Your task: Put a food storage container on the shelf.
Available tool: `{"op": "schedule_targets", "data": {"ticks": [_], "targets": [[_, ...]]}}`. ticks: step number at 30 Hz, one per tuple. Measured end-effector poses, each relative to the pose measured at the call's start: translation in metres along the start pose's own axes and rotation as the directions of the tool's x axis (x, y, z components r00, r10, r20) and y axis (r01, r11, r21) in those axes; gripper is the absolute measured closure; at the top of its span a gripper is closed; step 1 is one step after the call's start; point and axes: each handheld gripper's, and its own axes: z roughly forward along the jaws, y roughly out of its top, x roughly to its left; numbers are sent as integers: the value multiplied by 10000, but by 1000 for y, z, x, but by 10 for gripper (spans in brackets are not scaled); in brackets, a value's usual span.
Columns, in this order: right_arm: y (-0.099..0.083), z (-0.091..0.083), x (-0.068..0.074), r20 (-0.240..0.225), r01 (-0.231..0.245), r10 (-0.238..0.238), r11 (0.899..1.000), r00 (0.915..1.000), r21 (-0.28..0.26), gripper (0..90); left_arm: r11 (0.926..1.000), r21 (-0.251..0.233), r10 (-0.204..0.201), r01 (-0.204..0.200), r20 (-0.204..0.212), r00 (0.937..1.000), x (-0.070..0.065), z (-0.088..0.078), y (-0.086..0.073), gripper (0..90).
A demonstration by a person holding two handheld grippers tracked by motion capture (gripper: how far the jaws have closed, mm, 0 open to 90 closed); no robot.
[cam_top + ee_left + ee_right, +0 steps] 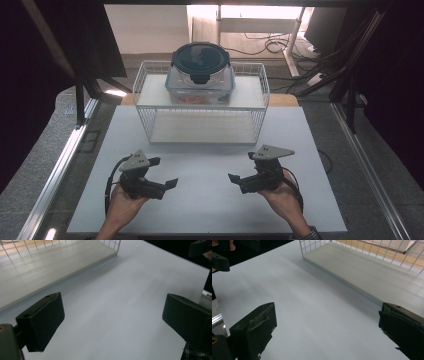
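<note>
A white wire rack [260, 107] with two shelves stands at the far middle of the white table [205, 207]. On its top shelf sits a clear food container [200, 86] with a dark round lid [200, 56]. My left gripper [164, 172] hovers low over the front left of the table, open and empty. My right gripper [242, 167] mirrors it at the front right, also open and empty. In the left gripper view the jaws of the left gripper [112, 315] stand wide over bare table, the rack's lower shelf [50, 262] beyond. The right gripper [327, 325] frames bare table likewise, near the lower shelf [362, 267].
Metal rails [60, 165] run along both sides of the table. Dark curtains hang left and right. Cables [270, 45] lie on the floor behind the rack. The opposite gripper peeks in at the top corner of each gripper view [200, 247] [219, 261].
</note>
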Motion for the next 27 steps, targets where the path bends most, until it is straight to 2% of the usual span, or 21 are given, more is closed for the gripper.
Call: {"op": "schedule_targets", "data": {"ticks": [4,8,14,18,19,20,21,25,27], "targets": [[-12,-2,5,-10,-96,96,9999,10000,-69,13,9998,63,173,-173,-140,9998,-4,-4,-9,33],[-25,0,10,-63,-116,116,9999,9999,-90,13,10000,-5,46,-46,-63,10000,-7,-6,-27,34],[-48,6,16,-36,-127,127,9998,9999,135,13,9995,305,-85,93,-254,9996,-9,1,-52,30],[-63,14,19,-35,30,-28,9991,10000,420,13,9980,629,-19,36,-276,9996,-9,11,-63,28],[-71,19,19,-154,-75,85,9977,9998,672,13,9971,759,45,-23,-288,9996,-9,14,-65,28],[-71,19,19,-154,-75,85,9977,9998,672,13,9961,872,122,-94,-314,9994,-10,16,-66,28],[-78,24,19,-238,-177,202,9948,9995,1003,13,9943,1045,236,-200,-336,9992,-11,20,-68,27],[-83,30,19,-347,-260,308,9910,9989,1309,13,9861,1588,541,-479,-355,9979,-14,29,-71,20],[-83,31,21,-312,-139,182,9909,9993,1340,13,9847,1670,578,-507,-376,9976,-14,30,-71,17]]}}
